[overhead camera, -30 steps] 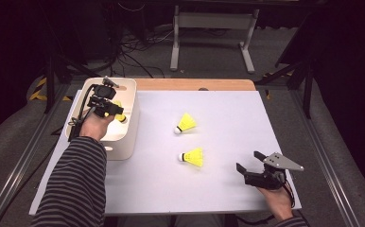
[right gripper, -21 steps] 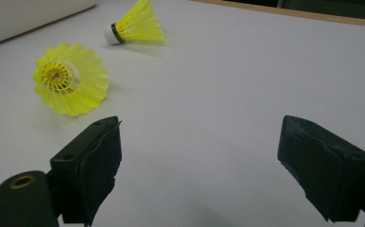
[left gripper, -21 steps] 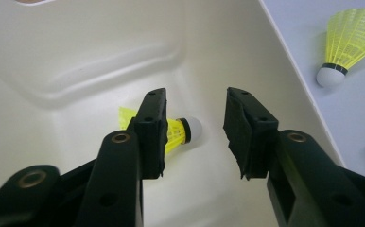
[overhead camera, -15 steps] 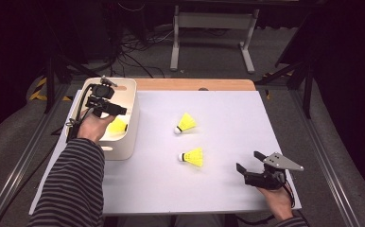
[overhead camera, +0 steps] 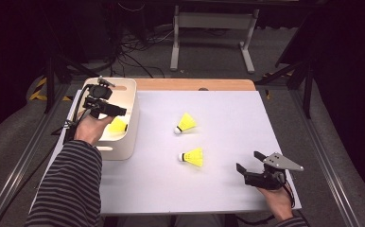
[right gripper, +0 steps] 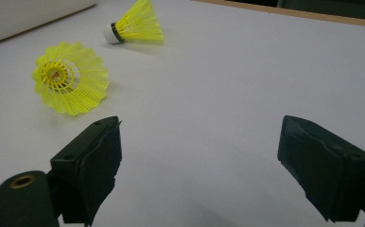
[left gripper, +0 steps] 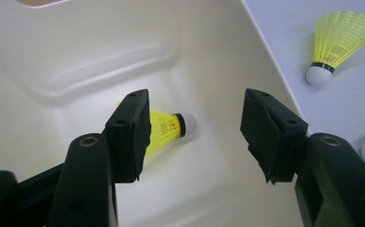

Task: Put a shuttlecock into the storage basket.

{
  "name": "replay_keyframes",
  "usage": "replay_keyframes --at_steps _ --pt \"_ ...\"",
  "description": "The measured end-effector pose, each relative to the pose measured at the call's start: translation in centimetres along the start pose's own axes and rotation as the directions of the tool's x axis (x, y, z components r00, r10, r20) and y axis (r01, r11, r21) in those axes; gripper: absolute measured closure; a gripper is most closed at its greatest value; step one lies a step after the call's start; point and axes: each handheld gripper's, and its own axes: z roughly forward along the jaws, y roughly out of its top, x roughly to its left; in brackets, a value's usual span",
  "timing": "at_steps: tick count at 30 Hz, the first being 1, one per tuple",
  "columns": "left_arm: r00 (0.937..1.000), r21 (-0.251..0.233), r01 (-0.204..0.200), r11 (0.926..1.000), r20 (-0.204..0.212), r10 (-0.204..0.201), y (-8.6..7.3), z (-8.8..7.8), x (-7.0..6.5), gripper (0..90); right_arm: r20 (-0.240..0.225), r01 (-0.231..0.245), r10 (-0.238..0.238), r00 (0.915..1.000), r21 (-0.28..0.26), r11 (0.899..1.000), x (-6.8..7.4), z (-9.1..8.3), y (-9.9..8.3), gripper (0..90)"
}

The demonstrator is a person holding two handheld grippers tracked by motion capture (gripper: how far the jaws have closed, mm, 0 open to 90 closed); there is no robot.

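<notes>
The left gripper [overhead camera: 106,105] is held over the white bin [overhead camera: 129,124]; its jaws have just been opening, with nothing gripped. One yellow shuttlecock [left gripper: 167,128] lies released inside the bin. Two shuttlecocks [overhead camera: 186,123] [overhead camera: 193,157] remain on the table [overhead camera: 247,123], outside the bin. The right gripper [overhead camera: 252,166] rests wide open, well apart from the bin. One of three is judged deposited.

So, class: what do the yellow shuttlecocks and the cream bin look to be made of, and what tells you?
Shuttlecocks: probably plastic. The skirt is a moulded yellow lattice with open mesh; the rounded white tip above a black band could be foam or cork, hard to tell.
Bin: likely moulded plastic, with smooth cream walls, rounded corners, a soft sheen and a pressed-in panel shape.
</notes>
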Motion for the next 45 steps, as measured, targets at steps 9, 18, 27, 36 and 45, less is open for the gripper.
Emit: replay_keyframes --at_steps 9,18,27,36,45 --pt "0.9999 -0.014 -0.008 0.9999 0.011 0.008 -0.1 -0.4 -0.4 42.7 -0.001 0.001 -0.001 1.0000 -0.001 1.000 0.0 0.0 0.0 14.7" --pt "0.9991 -0.029 -0.018 0.9994 0.038 0.019 -0.2 -0.9 -0.8 42.6 0.001 0.004 -0.004 1.0000 0.000 1.000 0.0 0.0 0.0 14.7" --pt "0.9977 -0.038 -0.045 0.9982 0.049 0.047 -0.2 -0.9 -1.6 42.5 0.000 0.004 -0.004 1.0000 0.000 1.000 0.0 0.0 0.0 14.7" --pt "0.9966 -0.055 -0.045 0.9975 0.067 0.048 -0.2 -1.2 -1.8 42.4 -0.001 0.002 -0.002 1.0000 -0.002 1.000 0.0 0.0 0.0 14.7" --pt "0.9941 -0.065 -0.065 0.9958 0.083 0.070 -0.1 -1.4 -2.7 41.7 -0.001 0.002 -0.002 1.0000 -0.002 1.000 0.0 0.0 0.0 14.7"
